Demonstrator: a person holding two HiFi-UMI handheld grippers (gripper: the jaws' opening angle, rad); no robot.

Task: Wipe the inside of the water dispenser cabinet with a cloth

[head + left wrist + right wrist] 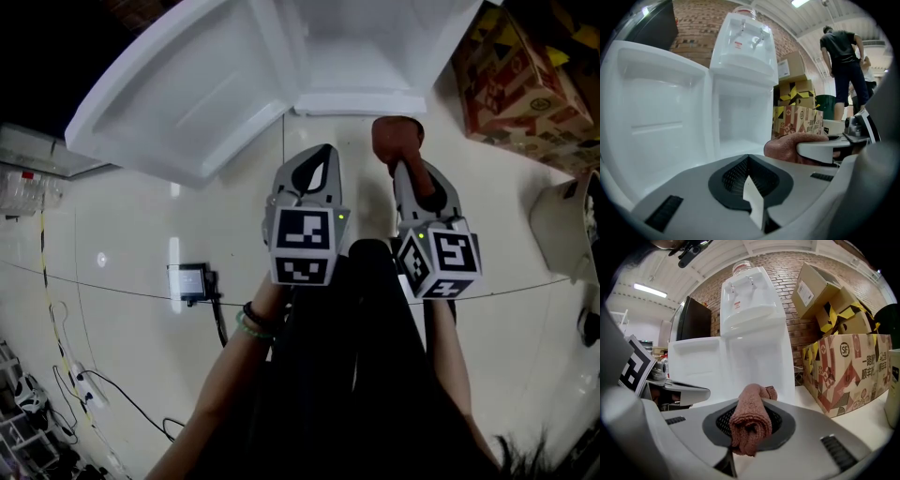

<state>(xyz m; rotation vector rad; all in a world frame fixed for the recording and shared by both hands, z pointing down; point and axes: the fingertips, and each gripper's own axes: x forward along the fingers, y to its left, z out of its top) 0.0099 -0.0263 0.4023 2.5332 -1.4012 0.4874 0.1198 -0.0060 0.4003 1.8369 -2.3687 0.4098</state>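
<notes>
**Cloth [747,427] pinched in right gripper [751,412], just short of the open cabinet [740,126]**

Jaws of the right gripper are closed on a rolled, reddish-brown terry cloth. It fills the gap between the dark pads and pokes out past the tips. The left gripper [749,174] has its jaws pressed together with nothing between them.

From the head view the two grippers are held side by side, near each other but apart, over pale floor tiles [122,234]. The person's forearms reach out behind them, and a bracelet [251,323] sits on the left wrist.

The free end of the cloth lies right at the front lip of the cabinet, outside the compartment. Whether it touches the lip cannot be told.

The cabinet is the lower part of a white water dispenser [750,319]. Its inner walls are bare and white. Its door [178,89] stands wide open to the left. The taps [740,287] sit higher up on the front.

To the right of the dispenser stands a cardboard box with red print [848,371]. More boxes with yellow-and-black tape [834,310] are piled behind it against a brick wall.

Well back in the left gripper view, a person in dark clothes [843,56] stands facing away.

On the floor to the left lie a small black box with a cable [190,281] and a power strip [80,380].
</notes>
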